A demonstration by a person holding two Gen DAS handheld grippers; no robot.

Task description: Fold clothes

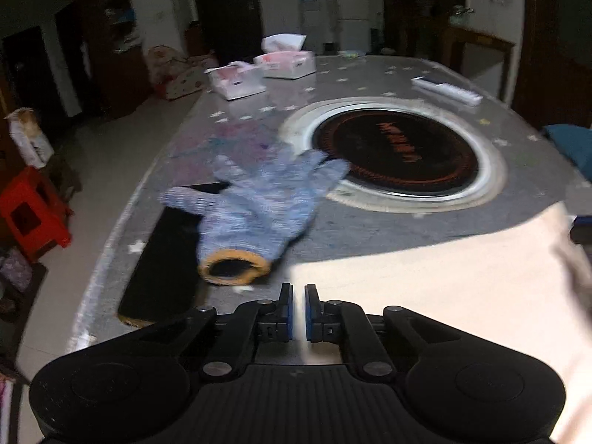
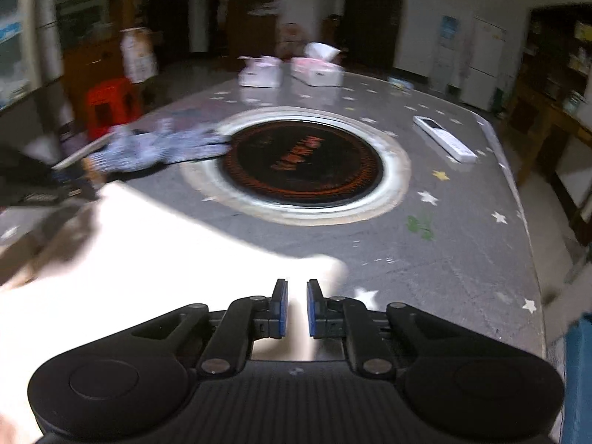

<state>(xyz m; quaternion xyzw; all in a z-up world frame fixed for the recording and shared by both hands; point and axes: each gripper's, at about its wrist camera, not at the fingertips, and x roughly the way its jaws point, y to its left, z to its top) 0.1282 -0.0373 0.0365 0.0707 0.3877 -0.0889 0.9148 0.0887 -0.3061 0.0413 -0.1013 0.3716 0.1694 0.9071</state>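
My left gripper [image 1: 298,310] hangs over the near edge of the pale garment [image 1: 444,277], its jaws drawn narrow with a slim gap and nothing between them. My right gripper [image 2: 296,307] sits the same way over the cloth's other side, jaws narrow and gripping nothing that I can see; the garment [image 2: 148,259] spreads left from there across the bench [image 2: 462,240].

Only the left wrist view gives me a sharp look at the blue knit glove [image 1: 259,207], lying partly on a black flat slab [image 1: 166,266] beside the round cooktop [image 1: 396,151]. From the right wrist the glove [image 2: 162,148] is a blur, but that view shows the white remote [image 2: 444,138] more fully. Two tissue boxes [image 1: 262,72] stand at the far end.
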